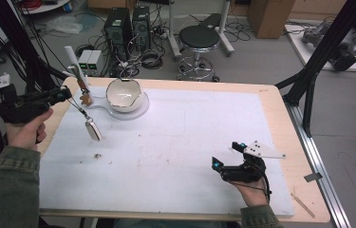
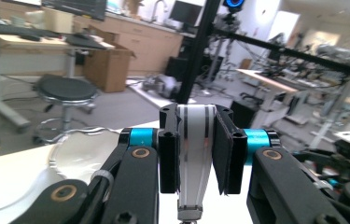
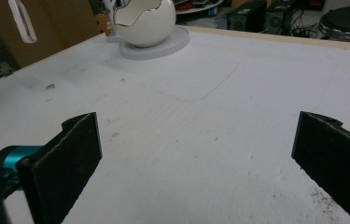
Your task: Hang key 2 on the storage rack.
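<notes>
My left gripper [image 1: 66,93] hovers over the table's far left corner, shut on a white striped strap [image 2: 195,154]. In the high view the strap [image 1: 71,56] sticks up above the jaws. Below them hang a small brown charm [image 1: 86,99] and a white tag [image 1: 93,129], clear of the mat. Just right of it stands a white egg-shaped bowl [image 1: 124,95] with a wavy rim on a round plate [image 1: 140,110]. My right gripper [image 1: 228,154] rests low near the front right of the white mat [image 1: 190,142], open wide with nothing between its jaws [image 3: 199,121]. The bowl [image 3: 144,23] sits far ahead of it.
The wooden table edge [image 1: 280,123] runs along the right, with a thin wooden stick [image 1: 304,204] near the front right corner. Behind the table stand a black stool [image 1: 199,38] and computer towers [image 1: 128,26]. A black frame post [image 1: 318,61] rises at the right.
</notes>
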A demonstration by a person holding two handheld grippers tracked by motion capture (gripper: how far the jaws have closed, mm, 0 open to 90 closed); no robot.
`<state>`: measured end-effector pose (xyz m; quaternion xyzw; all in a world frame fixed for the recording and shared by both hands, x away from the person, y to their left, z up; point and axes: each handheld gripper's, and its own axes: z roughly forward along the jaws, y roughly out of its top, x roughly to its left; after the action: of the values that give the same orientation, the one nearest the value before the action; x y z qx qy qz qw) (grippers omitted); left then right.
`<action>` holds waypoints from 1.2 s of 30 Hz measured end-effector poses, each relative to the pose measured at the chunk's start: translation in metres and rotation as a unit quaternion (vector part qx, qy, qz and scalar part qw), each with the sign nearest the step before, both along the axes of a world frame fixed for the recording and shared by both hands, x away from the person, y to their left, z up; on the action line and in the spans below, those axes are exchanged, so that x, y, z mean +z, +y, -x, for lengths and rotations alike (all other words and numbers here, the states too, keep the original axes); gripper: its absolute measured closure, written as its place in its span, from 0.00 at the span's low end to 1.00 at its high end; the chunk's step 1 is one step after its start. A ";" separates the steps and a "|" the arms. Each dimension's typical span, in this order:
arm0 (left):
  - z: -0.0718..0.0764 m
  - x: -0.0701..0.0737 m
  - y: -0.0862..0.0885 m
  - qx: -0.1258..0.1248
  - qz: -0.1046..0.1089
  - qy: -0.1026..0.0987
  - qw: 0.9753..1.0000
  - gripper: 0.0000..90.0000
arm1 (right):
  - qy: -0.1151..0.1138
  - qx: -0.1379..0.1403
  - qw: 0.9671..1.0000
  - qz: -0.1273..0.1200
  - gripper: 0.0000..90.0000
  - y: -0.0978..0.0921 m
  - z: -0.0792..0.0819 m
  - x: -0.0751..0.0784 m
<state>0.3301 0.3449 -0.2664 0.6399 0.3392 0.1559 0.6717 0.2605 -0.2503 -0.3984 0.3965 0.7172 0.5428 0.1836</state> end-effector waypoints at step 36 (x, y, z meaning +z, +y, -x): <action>-0.067 0.020 0.066 0.111 -0.045 0.030 0.992 0.82 | -0.005 0.002 1.000 -0.007 0.00 -0.006 0.002 0.001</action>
<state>0.3974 0.4108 -0.2459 0.6325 0.4204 0.2251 0.6103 0.2583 -0.2563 -0.3977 0.3932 0.7135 0.5501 0.1837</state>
